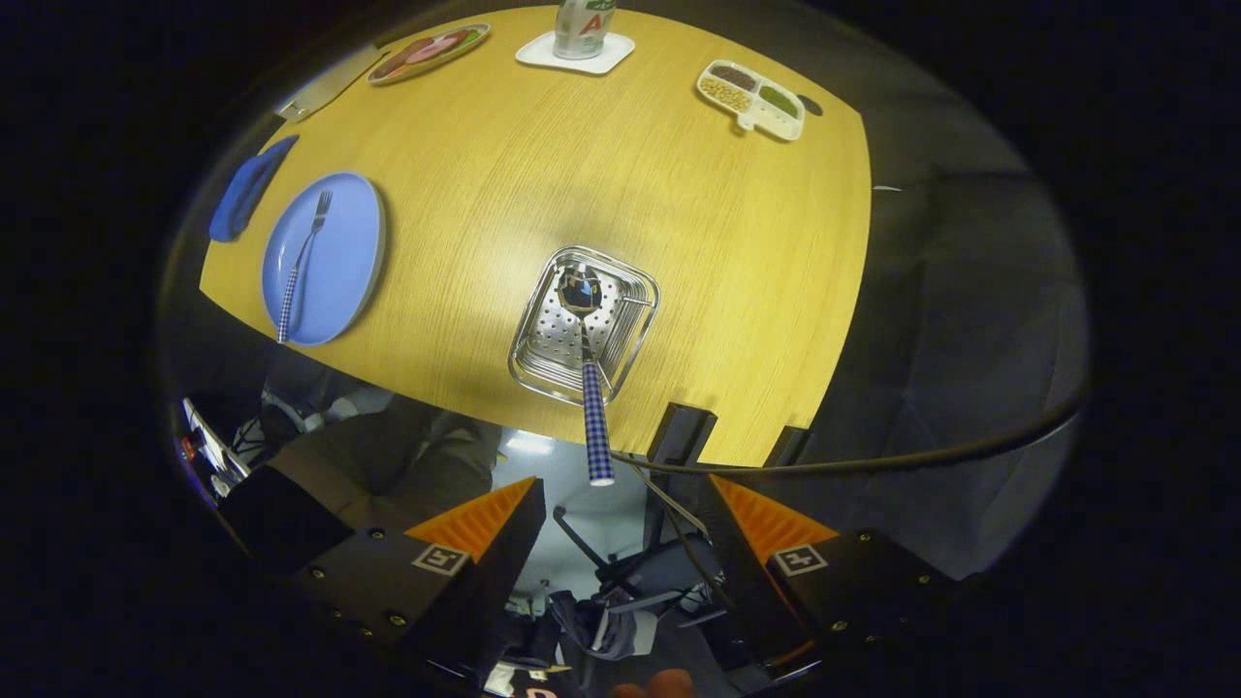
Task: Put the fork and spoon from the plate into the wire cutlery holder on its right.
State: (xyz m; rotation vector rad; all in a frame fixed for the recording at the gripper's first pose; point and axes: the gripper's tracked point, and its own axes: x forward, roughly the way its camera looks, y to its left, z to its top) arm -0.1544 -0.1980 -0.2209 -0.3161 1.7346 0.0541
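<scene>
The spoon stands in the wire cutlery holder, bowl down, its checked handle leaning out toward me. The fork lies on the blue plate, left of the holder on the desk. My gripper hangs spread wide and empty, above and nearer than the holder. I judge the spoon step complete; next calls for reaching left and pinching the fork handle.
</scene>
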